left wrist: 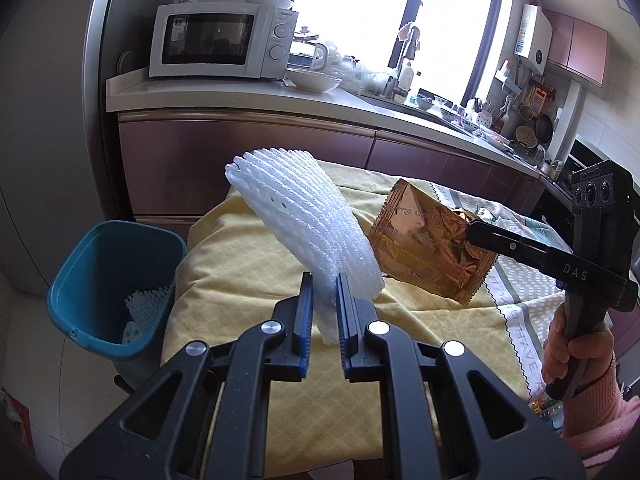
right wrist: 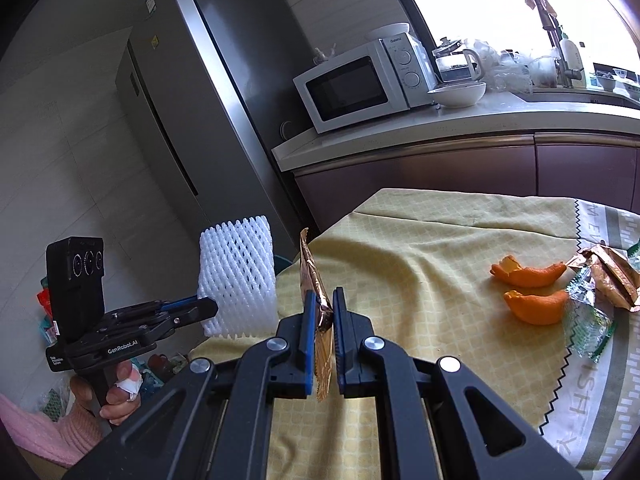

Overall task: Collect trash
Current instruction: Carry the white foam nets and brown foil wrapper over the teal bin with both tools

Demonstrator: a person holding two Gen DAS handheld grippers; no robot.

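Risk, foam: the white foam fruit-net sleeve [left wrist: 304, 224] is pinched only at its lower edge by the left hand-held gripper [left wrist: 325, 300]; being soft and springy, it could slip out or catch the rim of the teal plastic bin [left wrist: 80, 264] rather than fall in.
Risk, wrapper: the copper-coloured foil wrapper [left wrist: 432, 248] is slick and held at one edge by the right hand-held gripper [right wrist: 321, 312], so it might slide free short of the bin.
Left hand-held gripper: clamped on the foam sleeve, raised above the yellow-clothed desk [left wrist: 240, 264], with the bin down to its left.
Right hand-held gripper: clamped on the foil wrapper, above the desk.
Bin: beside the desk's left edge, a foam net already inside.
Left over: two orange peel pieces [right wrist: 534, 280], a clear green-printed wrapper [right wrist: 588, 324] and a gold-brown wrapper [right wrist: 612, 276] lie on the desk, well apart from both grippers.
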